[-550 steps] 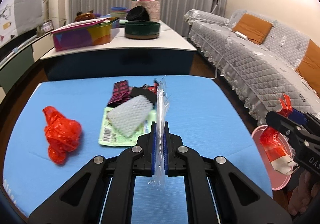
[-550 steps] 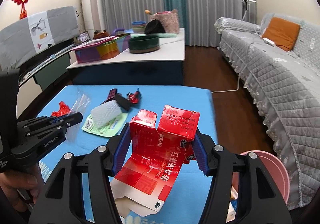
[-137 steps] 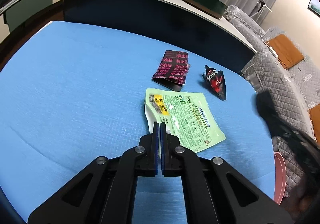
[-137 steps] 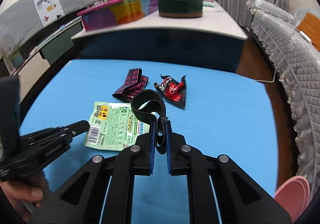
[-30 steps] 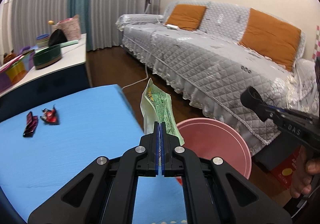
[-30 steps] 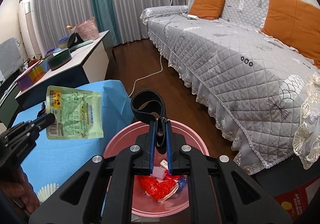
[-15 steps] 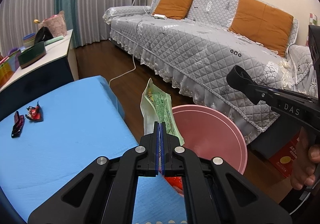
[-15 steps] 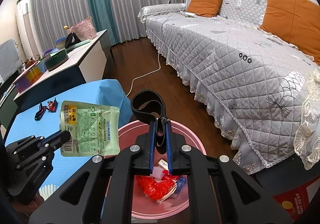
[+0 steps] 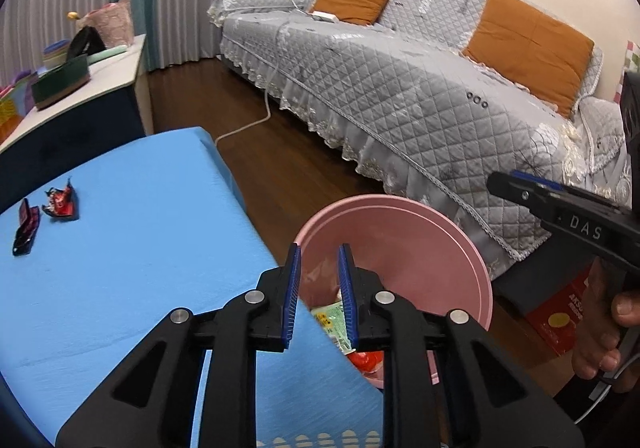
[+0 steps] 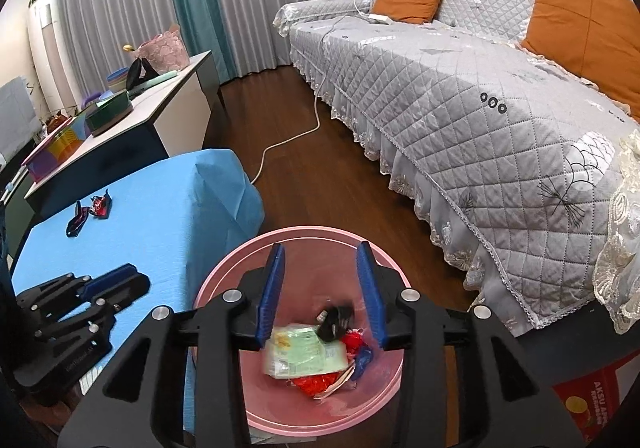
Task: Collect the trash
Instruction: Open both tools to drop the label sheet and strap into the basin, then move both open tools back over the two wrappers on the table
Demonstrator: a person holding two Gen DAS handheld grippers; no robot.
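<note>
A pink bin [image 10: 224, 280] stands on the floor beside the blue table [image 10: 160, 224]. Inside it lie a green snack packet [image 10: 308, 356], a black strap [image 10: 336, 320] and red wrappers [image 10: 316, 384]. My right gripper [image 10: 320, 288] is open and empty right above the bin. My left gripper [image 9: 318, 288] is open and empty over the table's edge, next to the bin [image 9: 400, 244]; the green packet [image 9: 330, 322] shows below it. A dark red wrapper [image 9: 26, 226] and a red-black wrapper [image 9: 60, 202] lie on the table [image 9: 140, 228].
A grey quilted sofa [image 10: 460, 88] with orange cushions runs along the right. A white cable [image 10: 288, 140] lies on the wood floor. A low sideboard [image 10: 132, 112] with boxes stands behind the table. A red box [image 10: 588, 404] sits on the floor by the bin.
Both grippers have opened. The green packet left my left gripper and the black strap left my right gripper; both now lie in the pink bin.
</note>
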